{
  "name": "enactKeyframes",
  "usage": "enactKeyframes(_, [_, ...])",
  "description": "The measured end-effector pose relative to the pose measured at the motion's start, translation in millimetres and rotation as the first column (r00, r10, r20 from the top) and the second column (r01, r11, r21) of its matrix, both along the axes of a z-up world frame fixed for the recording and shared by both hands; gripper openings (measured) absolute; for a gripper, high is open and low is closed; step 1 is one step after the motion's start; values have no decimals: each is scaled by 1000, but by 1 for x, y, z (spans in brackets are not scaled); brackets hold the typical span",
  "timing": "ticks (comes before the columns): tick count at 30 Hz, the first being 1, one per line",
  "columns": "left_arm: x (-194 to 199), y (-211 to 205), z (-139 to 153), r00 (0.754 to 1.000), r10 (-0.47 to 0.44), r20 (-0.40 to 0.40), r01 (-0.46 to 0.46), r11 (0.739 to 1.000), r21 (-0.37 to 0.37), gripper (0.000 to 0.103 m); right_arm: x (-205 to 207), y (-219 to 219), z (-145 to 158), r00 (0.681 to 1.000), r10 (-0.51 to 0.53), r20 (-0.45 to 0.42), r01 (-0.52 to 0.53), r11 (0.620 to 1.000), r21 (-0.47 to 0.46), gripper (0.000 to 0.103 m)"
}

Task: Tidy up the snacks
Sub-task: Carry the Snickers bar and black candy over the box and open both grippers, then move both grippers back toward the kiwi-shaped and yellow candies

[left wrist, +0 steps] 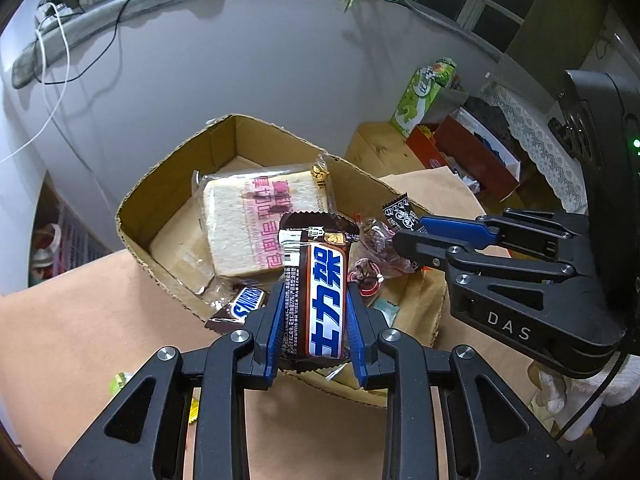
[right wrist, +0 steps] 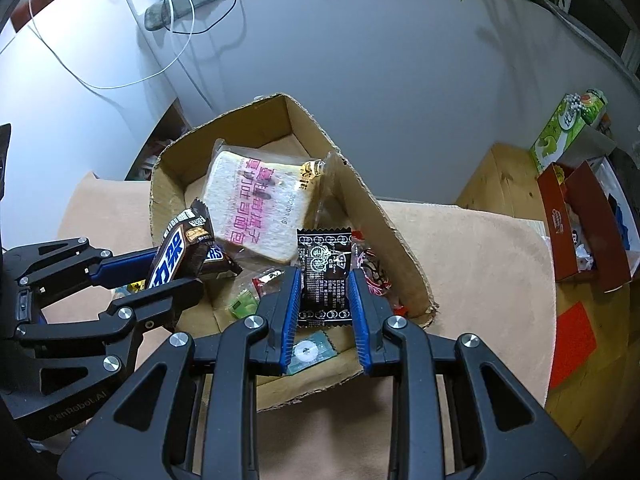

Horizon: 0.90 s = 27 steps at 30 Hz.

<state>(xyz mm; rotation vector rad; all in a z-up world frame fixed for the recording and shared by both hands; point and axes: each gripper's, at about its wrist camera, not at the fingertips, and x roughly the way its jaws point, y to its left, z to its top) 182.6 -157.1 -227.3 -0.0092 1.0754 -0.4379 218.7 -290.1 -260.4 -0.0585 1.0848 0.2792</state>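
Note:
A brown chocolate bar with blue letters stands upright between the blue pads of my left gripper, which is shut on it above the near edge of the cardboard box. My right gripper is shut on a black snack packet, held over the box's near right part. In the left wrist view the right gripper reaches in from the right with that black packet. The box holds a wrapped bread slice, a second chocolate bar and several small candies.
The box rests on a tan cloth-covered table. At the right stand a red open box and a green carton on a wooden surface. A grey wall with cables rises behind. A white-gloved hand shows by the right gripper.

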Motion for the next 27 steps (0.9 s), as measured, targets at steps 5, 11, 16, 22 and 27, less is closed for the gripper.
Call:
enactKeyframes(5, [0, -3, 0, 1000, -4, -1, 4, 1000, 5, 26, -1, -1, 1, 1000, -2, 1, 2, 1000, -4, 26])
enactKeyframes(11, [-1, -3, 1, 1000, 0, 1, 0, 1000, 12, 28, -3, -4, 5, 1000, -24, 19, 24, 1000, -16, 48])
enactKeyframes(16, [-3, 2, 5, 1000, 9, 9, -9, 1000, 7, 28, -7, -5, 10, 999, -27, 25, 27, 1000, -6, 49])
enactKeyframes(22, [-8, 15, 11, 999, 28, 22, -28, 1000, -5, 28, -16, 2, 18, 999, -10, 40, 10, 1000, 10, 49])
enactKeyframes(27, [-18, 43, 18, 997, 61, 37, -61, 998, -15, 28, -30, 12, 30, 998, 10, 64, -13, 999, 39, 49])
